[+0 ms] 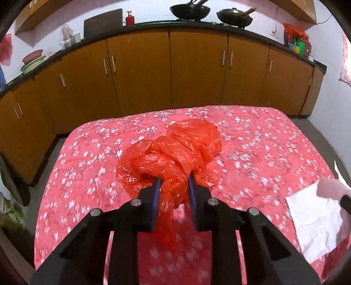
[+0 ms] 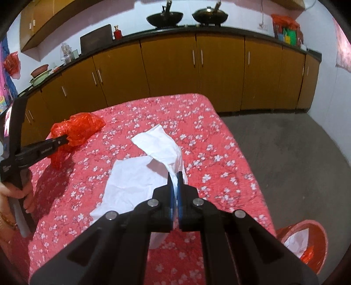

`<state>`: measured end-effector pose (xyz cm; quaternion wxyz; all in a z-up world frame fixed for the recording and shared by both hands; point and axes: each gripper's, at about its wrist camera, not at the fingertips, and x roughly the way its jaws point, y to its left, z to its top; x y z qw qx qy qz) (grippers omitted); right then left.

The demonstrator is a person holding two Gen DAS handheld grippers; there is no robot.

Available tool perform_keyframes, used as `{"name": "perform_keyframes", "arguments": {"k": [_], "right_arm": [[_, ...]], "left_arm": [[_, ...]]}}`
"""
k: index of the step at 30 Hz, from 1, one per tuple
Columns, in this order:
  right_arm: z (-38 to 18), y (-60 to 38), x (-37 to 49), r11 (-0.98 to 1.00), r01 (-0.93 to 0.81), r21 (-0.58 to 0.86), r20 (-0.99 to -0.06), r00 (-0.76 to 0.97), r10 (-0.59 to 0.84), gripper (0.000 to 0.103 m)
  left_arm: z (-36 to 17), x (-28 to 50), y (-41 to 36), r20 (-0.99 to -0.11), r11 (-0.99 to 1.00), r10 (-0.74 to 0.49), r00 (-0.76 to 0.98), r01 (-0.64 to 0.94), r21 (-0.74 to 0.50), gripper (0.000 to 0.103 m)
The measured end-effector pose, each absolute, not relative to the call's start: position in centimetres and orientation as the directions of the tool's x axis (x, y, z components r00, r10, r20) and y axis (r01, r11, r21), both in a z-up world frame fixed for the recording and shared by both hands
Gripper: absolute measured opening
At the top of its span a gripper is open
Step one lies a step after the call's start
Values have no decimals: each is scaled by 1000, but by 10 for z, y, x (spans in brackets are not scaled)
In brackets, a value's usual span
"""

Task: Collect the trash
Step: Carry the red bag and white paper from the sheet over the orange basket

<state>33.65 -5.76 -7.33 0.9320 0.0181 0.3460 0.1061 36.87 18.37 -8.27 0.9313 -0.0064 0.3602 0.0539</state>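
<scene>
Left claw nipped on crumpled red plastic bag atop floral bench. Right claw clamped tight on white paper, lifted above same bench.

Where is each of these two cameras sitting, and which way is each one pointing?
Left wrist view: sits on the left gripper, looking down along its fingers at the red plastic bag between them; only its black arms show.
Right wrist view: sits on the right gripper, looking down at the white paper it pinches; the left gripper, a hand and the red bin show too.
Shared: the flowered red cloth, bag, paper, brown cabinets and two pans.
</scene>
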Motion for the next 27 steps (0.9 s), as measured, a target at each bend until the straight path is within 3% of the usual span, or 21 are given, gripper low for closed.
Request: {"name": "perform_keyframes", "arguments": {"k": [13, 27], "right_arm": [[-39, -99, 306, 993, -110, 51, -570, 813, 119, 5], [-35, -193, 266, 997, 79, 0, -533, 844, -67, 5]], "left_arm": [[-49, 295, 98, -579, 999, 35, 815, -7, 51, 24], [-44, 271, 5, -565, 988, -110, 818, 154, 32, 24]]}}
